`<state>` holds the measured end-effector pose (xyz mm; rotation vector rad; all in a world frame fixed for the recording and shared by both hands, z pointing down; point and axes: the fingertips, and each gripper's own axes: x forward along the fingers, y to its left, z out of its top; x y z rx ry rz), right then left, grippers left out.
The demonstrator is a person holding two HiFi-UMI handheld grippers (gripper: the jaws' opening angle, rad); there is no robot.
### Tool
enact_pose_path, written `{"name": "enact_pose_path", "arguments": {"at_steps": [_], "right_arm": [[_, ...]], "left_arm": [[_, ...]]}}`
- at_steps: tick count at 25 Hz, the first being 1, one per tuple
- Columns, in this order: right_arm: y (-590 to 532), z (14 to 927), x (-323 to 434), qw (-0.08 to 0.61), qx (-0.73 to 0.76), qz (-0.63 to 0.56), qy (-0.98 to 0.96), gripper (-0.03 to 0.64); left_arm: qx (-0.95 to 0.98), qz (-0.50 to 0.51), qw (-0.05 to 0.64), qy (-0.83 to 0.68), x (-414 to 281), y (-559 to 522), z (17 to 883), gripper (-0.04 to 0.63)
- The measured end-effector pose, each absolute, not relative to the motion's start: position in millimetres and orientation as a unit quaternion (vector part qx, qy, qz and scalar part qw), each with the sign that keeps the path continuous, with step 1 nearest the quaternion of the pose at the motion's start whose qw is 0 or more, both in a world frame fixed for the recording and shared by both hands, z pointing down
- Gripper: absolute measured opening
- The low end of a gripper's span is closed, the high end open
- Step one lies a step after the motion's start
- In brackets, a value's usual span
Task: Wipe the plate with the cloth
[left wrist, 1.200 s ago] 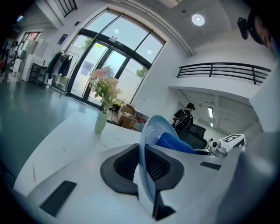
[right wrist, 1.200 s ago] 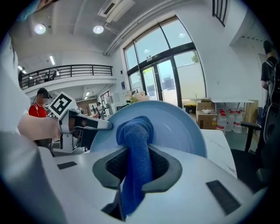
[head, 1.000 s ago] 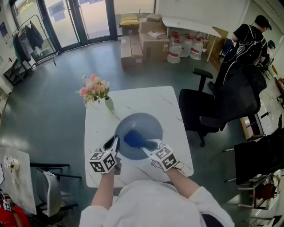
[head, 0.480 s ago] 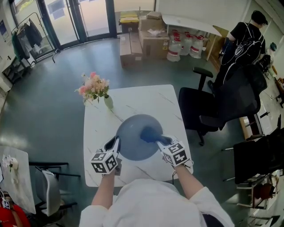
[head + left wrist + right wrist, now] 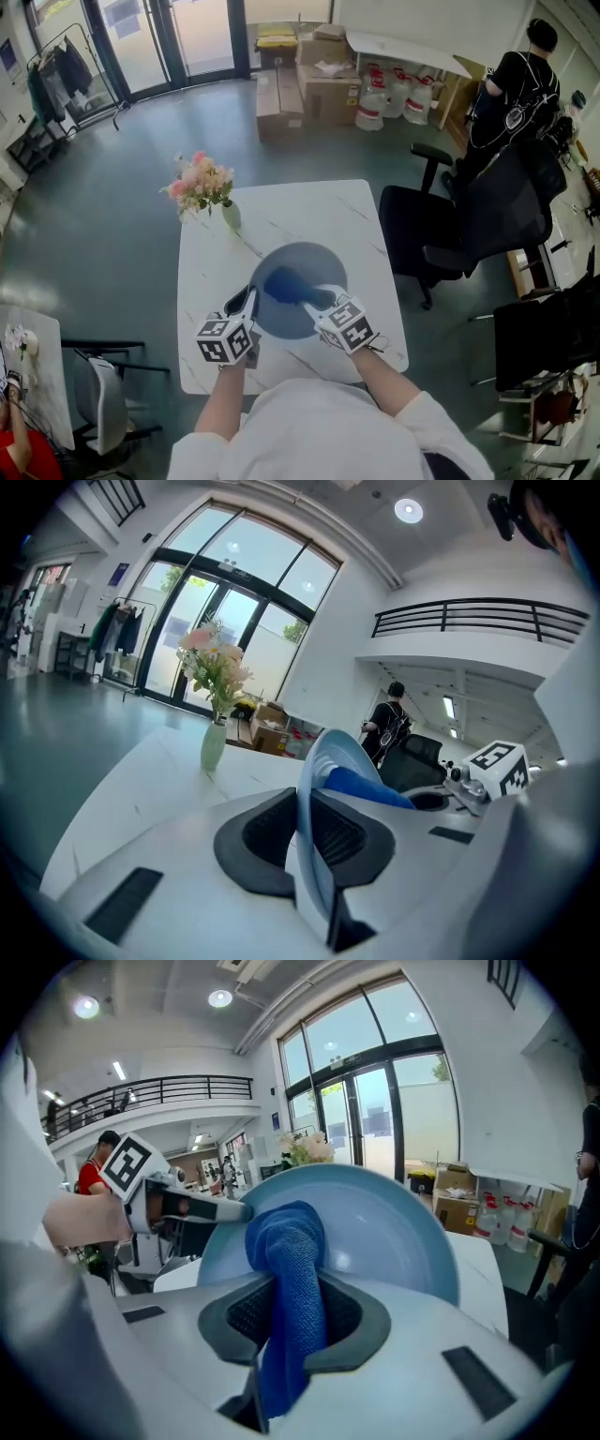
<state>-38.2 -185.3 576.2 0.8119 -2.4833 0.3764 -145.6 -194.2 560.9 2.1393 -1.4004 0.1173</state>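
A blue-grey plate (image 5: 314,267) is held tilted above the white marble table (image 5: 291,211). My left gripper (image 5: 248,300) is shut on the plate's left rim; in the left gripper view the rim (image 5: 314,761) runs edge-on between the jaws of that gripper (image 5: 305,832). My right gripper (image 5: 315,303) is shut on a rolled blue cloth (image 5: 284,284). The cloth (image 5: 286,1241) sticks out of this gripper (image 5: 291,1321) and its end presses on the plate's face (image 5: 384,1222), left of the middle. The cloth (image 5: 366,787) also shows behind the rim in the left gripper view.
A pale green vase of pink flowers (image 5: 228,216) stands at the table's far left corner. A black office chair (image 5: 441,234) sits right of the table. Cardboard boxes (image 5: 323,89) and water jugs line the back wall, where a person (image 5: 520,80) stands.
The right gripper swept the cloth rightward across the plate, then back left to near where it began. The left gripper and plate have hardly moved.
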Motion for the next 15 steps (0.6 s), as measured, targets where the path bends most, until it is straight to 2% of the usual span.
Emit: {"name": "enact_pose_path", "arguments": {"at_steps": [4, 8, 15], "right_arm": [[-163.7, 601.6, -39.5, 0.278, 0.271, 0.160, -0.907, 0.091], [-163.5, 621.0, -6.7, 0.299, 0.301, 0.181, -0.887, 0.091], [-204.7, 602.5, 45.6, 0.291, 0.386, 0.165, -0.860, 0.091]], "left_arm": [[0.793, 0.036, 0.285, -0.537, -158.5, -200.8, 556.5, 0.044], [0.791, 0.032, 0.284, -0.542, -167.3, -202.2, 556.5, 0.044], [0.806, 0.060, 0.285, -0.516, -145.4, -192.2, 567.6, 0.044]]}}
